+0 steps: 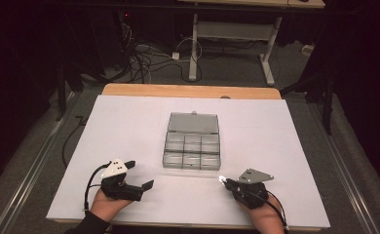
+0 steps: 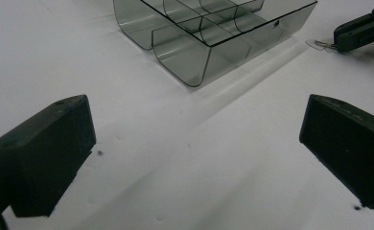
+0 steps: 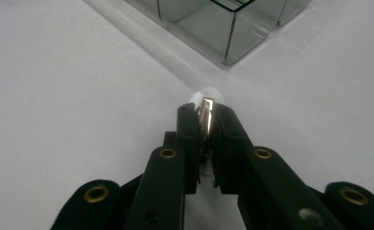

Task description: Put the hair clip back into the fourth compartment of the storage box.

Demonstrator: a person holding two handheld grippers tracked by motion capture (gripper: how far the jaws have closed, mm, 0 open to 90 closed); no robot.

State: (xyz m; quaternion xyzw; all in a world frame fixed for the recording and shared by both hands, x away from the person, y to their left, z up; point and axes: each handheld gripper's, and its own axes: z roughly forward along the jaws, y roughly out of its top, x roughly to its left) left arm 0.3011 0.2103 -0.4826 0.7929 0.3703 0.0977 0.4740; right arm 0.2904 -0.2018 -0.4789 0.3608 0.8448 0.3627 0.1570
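A smoky clear plastic compartment box [image 1: 192,151] lies open in the middle of the white table sheet [image 1: 129,122], its lid [image 1: 193,123] laid flat behind it. My left gripper [image 1: 141,174] rests at the near left, open, with bare sheet between its jaws [image 2: 194,148]. The box [image 2: 209,33] is ahead of it. My right gripper [image 1: 223,180] sits at the near right, just off the box's front right corner [image 3: 228,43]. It [image 3: 206,108] is shut on a small metal piece with a clear plastic tab [image 3: 205,98]. The left gripper view catches that tab [image 2: 319,44] poking from the right gripper [image 2: 360,31].
The sheet covers a wooden table whose far edge [image 1: 193,90] shows behind it. Beyond the table are a desk frame [image 1: 237,34] and loose cables [image 1: 144,58] on the floor. Open sheet lies on both sides of the box.
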